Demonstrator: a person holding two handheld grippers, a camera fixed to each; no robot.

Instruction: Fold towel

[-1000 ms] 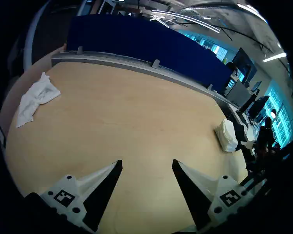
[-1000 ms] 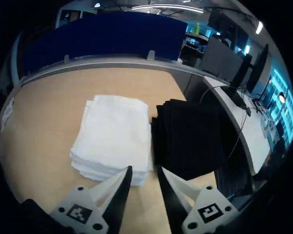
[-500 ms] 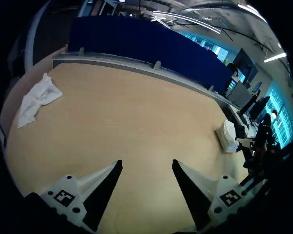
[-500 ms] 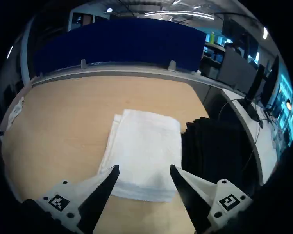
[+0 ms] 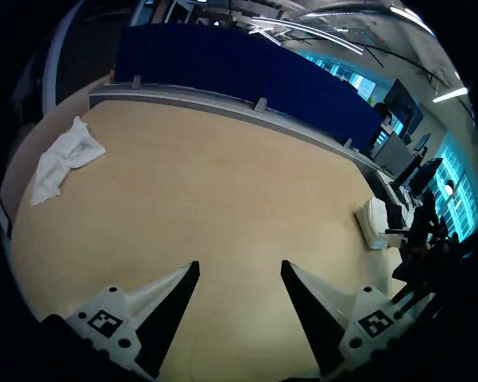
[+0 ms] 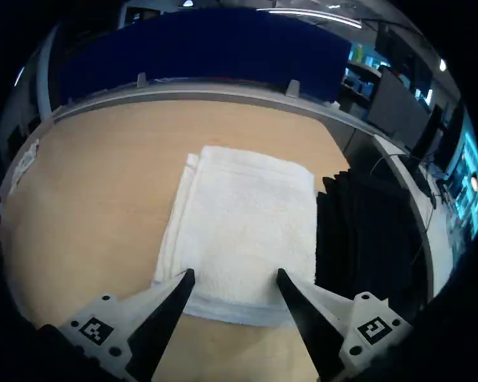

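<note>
Towel, white and crumpled, lies unfolded at the far left of the pale wooden desk, well apart from the stack of folded white towels beside a black folded pile. The left gripper and the right gripper both have fingers spread, empty. Likely next: reach the crumpled towel and spread it flat. No writing is legible, only square black-and-white markers.

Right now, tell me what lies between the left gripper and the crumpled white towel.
Only bare wooden tabletop. The left gripper view shows the left gripper, fingers open, and the crumpled towel far off to its left, with nothing between.
</note>
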